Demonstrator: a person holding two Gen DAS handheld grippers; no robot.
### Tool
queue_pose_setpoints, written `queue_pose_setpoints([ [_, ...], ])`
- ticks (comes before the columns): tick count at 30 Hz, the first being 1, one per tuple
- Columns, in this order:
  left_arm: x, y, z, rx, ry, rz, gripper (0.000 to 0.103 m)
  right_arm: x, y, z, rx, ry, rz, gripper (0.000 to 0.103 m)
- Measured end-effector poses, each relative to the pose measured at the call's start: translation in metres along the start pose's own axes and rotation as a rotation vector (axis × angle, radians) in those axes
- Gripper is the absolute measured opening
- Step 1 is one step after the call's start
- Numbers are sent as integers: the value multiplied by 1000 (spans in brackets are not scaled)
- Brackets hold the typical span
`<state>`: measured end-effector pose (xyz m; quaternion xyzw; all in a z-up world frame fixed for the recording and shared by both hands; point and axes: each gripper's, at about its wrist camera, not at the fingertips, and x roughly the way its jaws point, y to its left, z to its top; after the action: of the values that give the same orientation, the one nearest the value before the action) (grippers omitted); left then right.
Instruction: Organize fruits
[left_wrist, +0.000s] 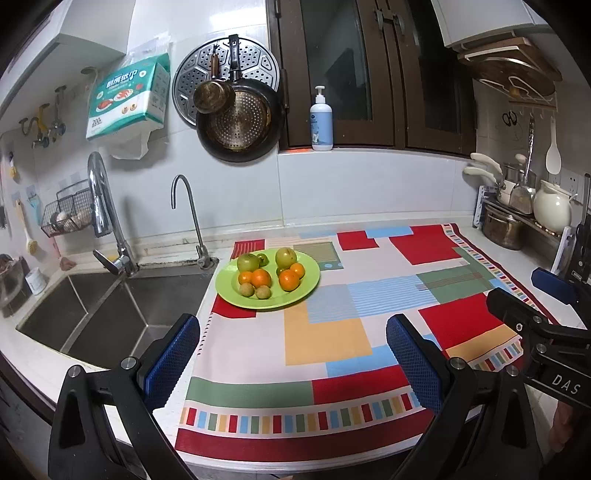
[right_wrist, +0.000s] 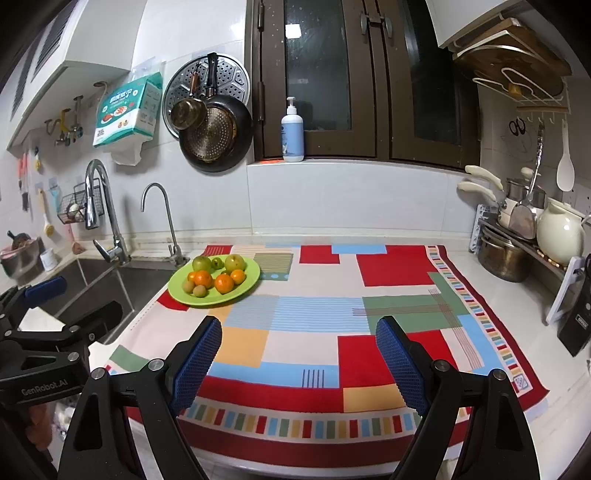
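A small green fruit (left_wrist: 263, 258) sits half hidden behind the apples (left_wrist: 248, 262) on the plate (left_wrist: 310, 286).

Even, bright indoor light; sharp centre, strong fisheye bending and dark vignetting at the corners.

home kitchen | sink (left_wrist: 110, 314) | hanging pans (left_wrist: 240, 122) | tiled wall

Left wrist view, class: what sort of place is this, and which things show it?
Likely a home kitchen: a steel sink with a chrome tap, a dark frying pan hung on the tiled wall.
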<state>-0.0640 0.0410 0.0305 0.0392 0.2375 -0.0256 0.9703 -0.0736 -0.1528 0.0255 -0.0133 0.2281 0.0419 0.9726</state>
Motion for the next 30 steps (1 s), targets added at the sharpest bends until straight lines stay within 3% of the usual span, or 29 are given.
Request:
queue_pose_setpoints([
  [30, -7, -6, -1, 10, -13, 26, 103, -9, -5, -3, 5, -4, -2, 86],
])
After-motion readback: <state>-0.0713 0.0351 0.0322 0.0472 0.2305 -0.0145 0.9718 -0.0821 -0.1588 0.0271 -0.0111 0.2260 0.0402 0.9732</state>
